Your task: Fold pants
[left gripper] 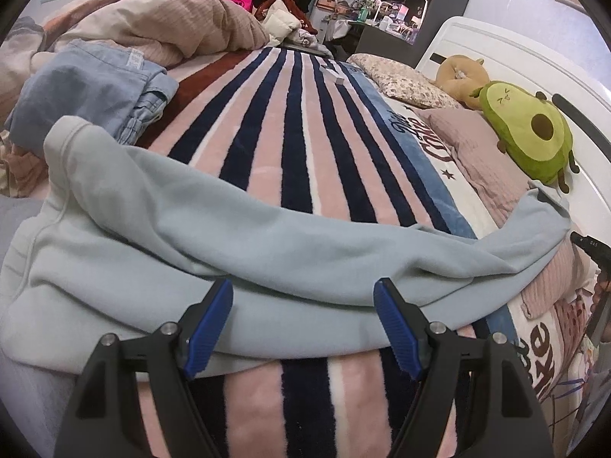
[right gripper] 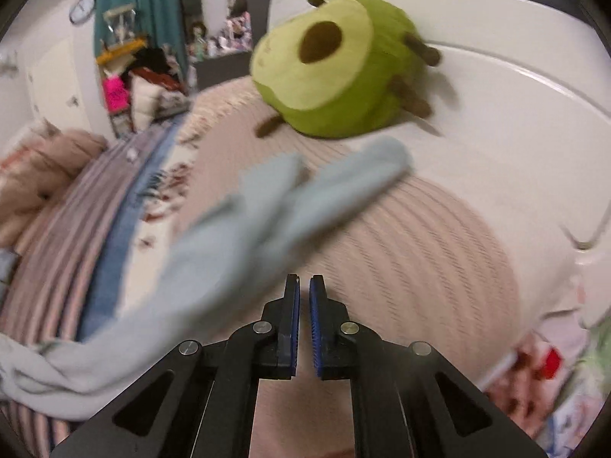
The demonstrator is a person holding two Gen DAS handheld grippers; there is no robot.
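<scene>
Pale blue-green pants (left gripper: 229,236) lie stretched sideways across the striped blanket (left gripper: 290,122), waist end at the left and legs running off to the right. My left gripper (left gripper: 303,290) hangs open just over their near edge, and its blue pads (left gripper: 214,324) straddle the cloth without pinching it. In the blurred right wrist view the two leg ends of the pants (right gripper: 267,221) rest on a ribbed pink pillow (right gripper: 412,252), up and to the left of my right gripper (right gripper: 303,278). That gripper is shut, with nothing showing between its pads.
A green avocado plush (left gripper: 530,133) (right gripper: 328,65) sits against the white headboard (right gripper: 496,122). Folded blue jeans (left gripper: 95,84) and a heap of bedding (left gripper: 172,19) occupy the far left. A black device (left gripper: 590,248) pokes in at the right edge.
</scene>
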